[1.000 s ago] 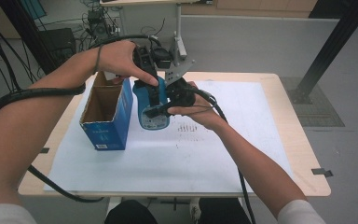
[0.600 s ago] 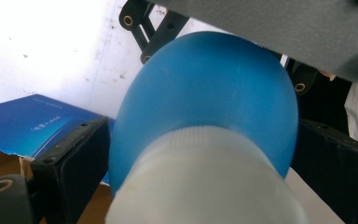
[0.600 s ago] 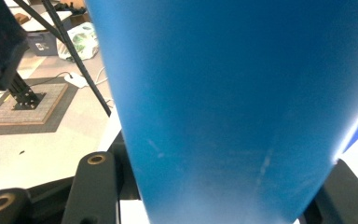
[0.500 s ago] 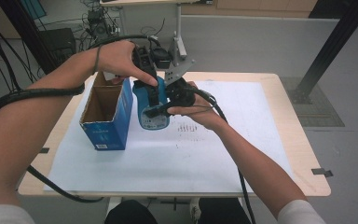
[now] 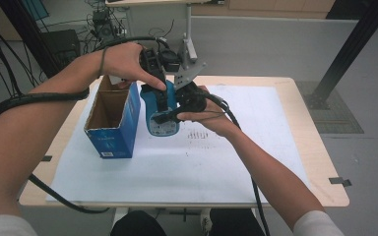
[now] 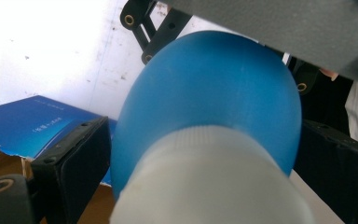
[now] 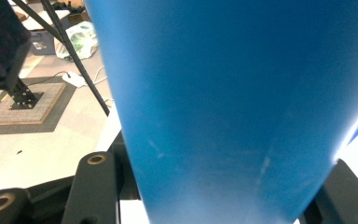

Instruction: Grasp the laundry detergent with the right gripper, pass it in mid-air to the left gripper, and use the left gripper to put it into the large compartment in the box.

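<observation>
Blue bottle | smooth, slippery plastic, likely light | both tools clamped: left tool at neck, right tool on body

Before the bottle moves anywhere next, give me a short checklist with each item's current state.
1. Right tool shut on the blue bottle: ok, the bottle sits tight between its jaws in the right gripper view.
2. Left tool gripping the bottle's cap end: cannot tell; the jaws stand on both sides of it, but contact is unclear.
3. Bottle off the table: cannot tell; its lower end is close to the white sheet.
4. Blue carton open at the top: ok, the flaps are up and the inside looks empty.
5. Carton apart from the bottle: ok, it stands just left of it.
</observation>
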